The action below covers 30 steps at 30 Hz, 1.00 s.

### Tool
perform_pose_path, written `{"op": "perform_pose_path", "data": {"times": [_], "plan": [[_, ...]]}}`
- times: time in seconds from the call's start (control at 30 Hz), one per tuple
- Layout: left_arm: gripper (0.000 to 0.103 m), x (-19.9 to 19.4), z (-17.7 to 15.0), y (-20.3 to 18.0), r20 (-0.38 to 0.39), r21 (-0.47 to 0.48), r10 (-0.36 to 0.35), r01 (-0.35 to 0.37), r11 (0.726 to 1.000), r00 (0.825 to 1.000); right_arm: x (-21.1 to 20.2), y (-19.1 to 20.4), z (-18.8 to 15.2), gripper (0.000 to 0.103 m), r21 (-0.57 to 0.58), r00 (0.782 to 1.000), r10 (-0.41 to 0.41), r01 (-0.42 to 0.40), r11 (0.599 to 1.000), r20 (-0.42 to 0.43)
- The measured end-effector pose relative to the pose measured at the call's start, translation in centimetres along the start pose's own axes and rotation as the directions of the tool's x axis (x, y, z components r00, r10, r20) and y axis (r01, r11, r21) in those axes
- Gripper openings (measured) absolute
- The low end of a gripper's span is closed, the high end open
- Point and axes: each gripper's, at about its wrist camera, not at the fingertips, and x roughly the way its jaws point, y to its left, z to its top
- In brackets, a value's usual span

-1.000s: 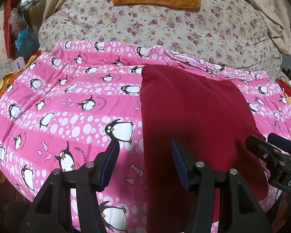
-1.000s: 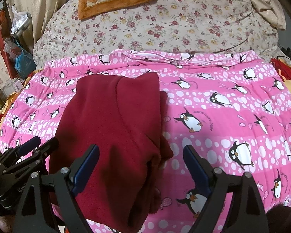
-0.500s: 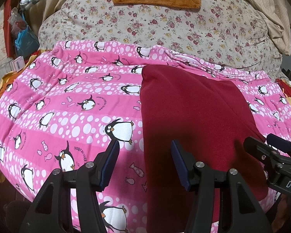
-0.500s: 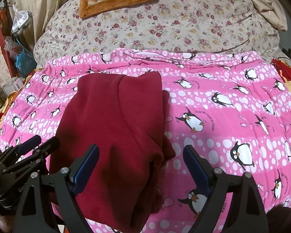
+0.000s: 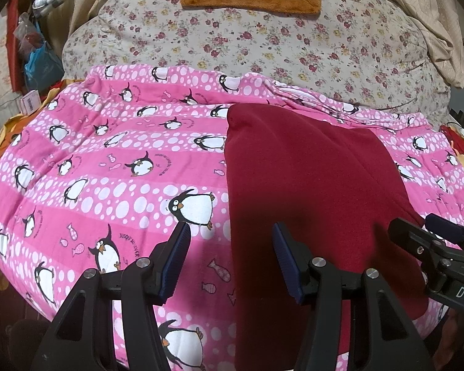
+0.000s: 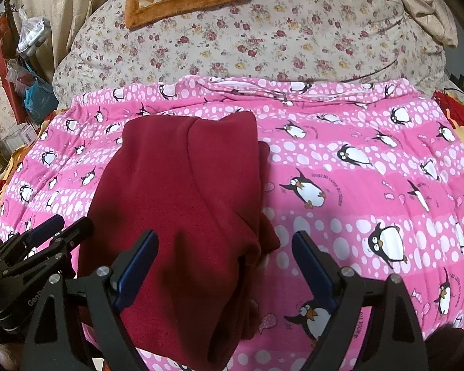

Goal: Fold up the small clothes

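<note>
**Dark red garment folded on the penguin blanket**

Blue-padded, my left gripper hung wide open and empty over the dark red garment's left edge. My right gripper gaped wider, also empty, over its right edge. The garment lay folded on the pink penguin blanket, the floral quilt beyond.

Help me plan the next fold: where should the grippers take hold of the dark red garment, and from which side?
Probably the near hem of the dark red garment, approached from the bed's near edge. It lies as a long strip running away from both open grippers, the left gripper over its left edge, the right gripper over its layered right edge.
</note>
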Motion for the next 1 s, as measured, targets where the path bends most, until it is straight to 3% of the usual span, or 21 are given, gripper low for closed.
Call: {"op": "perform_pose_path", "data": {"times": [1.0], "plan": [[0.035,-0.01,-0.07,0.06,0.001,-0.008,-0.003,0.003,1.0,1.0,0.36,0.26,-0.3,0.091,-0.001,1.0,-0.001,0.001,1.0,-0.008]]}}
